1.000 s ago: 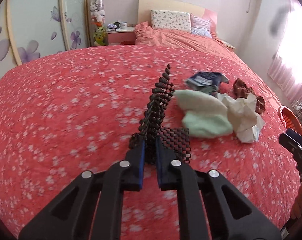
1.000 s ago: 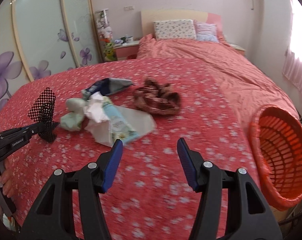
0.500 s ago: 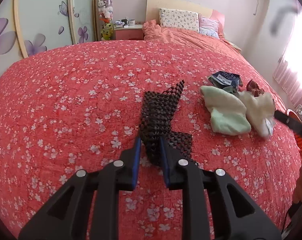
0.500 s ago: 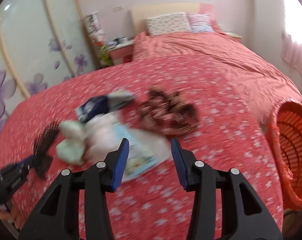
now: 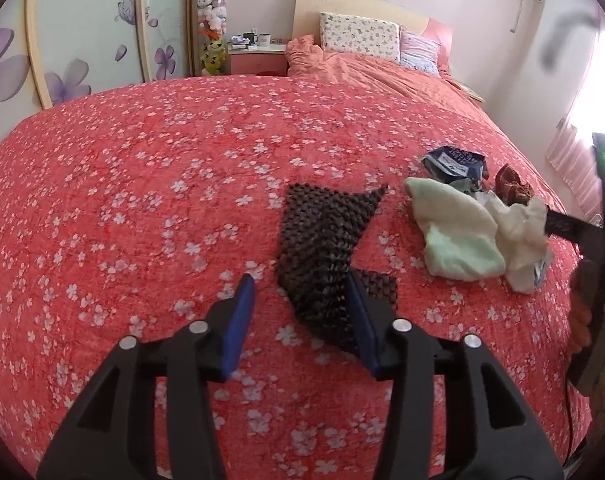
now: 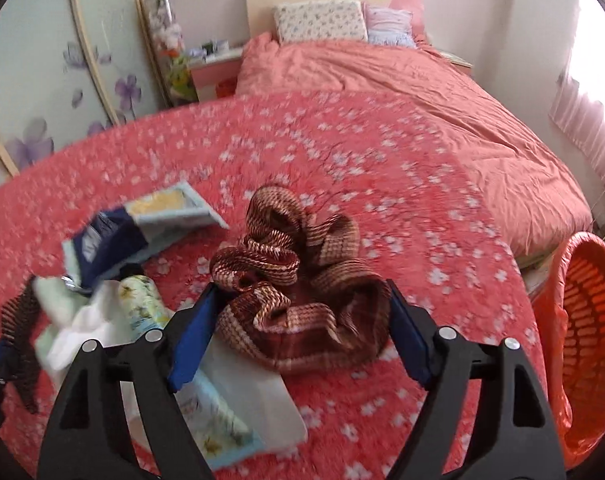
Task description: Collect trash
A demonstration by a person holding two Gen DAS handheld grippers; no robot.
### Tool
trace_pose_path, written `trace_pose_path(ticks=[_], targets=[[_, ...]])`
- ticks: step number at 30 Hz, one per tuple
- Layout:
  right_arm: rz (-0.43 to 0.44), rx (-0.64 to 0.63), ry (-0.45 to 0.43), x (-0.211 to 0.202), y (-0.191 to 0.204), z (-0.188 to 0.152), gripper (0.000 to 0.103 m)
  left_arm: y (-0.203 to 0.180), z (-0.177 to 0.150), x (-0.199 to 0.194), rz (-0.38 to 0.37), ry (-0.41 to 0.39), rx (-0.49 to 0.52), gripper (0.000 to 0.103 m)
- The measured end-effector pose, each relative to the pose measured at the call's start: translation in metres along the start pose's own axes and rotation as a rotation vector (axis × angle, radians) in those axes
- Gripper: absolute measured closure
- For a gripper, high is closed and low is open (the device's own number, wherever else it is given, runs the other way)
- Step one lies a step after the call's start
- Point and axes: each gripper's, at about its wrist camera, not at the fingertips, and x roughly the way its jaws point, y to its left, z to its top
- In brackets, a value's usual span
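Right wrist view: a crumpled brown plaid cloth (image 6: 298, 292) is seen lying on the red flowered bedspread (image 6: 402, 168), directly between the blue pads of the right gripper (image 6: 298, 336), whose jaws are opening and stand wide on either side of it without pressing. Its longer spread runs across the gap, from pad to pad. The right gripper is pitched steeply down over it, so this hand is judged the nearer. An orange basket (image 6: 582, 336) stands off the bed edge to the right. Wrappers and tissue (image 6: 86, 320) lie to the left. In the left wrist view, the left gripper (image 5: 302, 320) is opening too, a black mesh piece (image 5: 326, 240) lying loose on the bed against its right pad.
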Motion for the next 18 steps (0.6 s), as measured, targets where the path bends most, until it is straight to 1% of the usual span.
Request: trace_pose_path(ticks=[2,3,4,5,6,7,9,15,18], targets=[[0.004,-0.005,-0.015,-0.003,0.001,-0.002,0.041,-0.008,0.003,0.002,-0.001,-0.002,0.017,0.056],[0.001,-0.006,-0.020,-0.006,0.000,-0.004,0.056,-0.012,0.004,0.004,0.000,-0.002,0.027,0.056],[0.006,-0.004,-0.023,-0.009,-0.002,-0.005,0.068,-0.018,0.006,0.006,0.003,0.001,0.036,0.061],[0.011,0.003,-0.025,-0.012,-0.005,-0.006,0.073,-0.021,0.006,0.008,0.005,0.001,0.042,0.066],[0.025,0.019,-0.031,-0.018,-0.012,-0.009,0.077,-0.025,0.008,0.010,0.004,0.004,0.049,0.075],[0.032,0.030,-0.034,-0.022,-0.016,-0.012,0.078,-0.026,0.008,0.011,0.006,0.001,0.052,0.078],[0.025,0.045,-0.042,-0.033,-0.025,-0.018,0.078,-0.030,0.008,0.011,-0.002,0.001,0.056,0.079],[-0.020,0.040,-0.014,-0.054,-0.049,-0.058,0.078,-0.035,0.005,0.014,0.035,-0.004,0.071,0.075],[-0.032,0.029,-0.032,-0.054,-0.049,-0.061,0.077,-0.037,0.006,0.015,0.048,-0.002,0.075,0.074]])
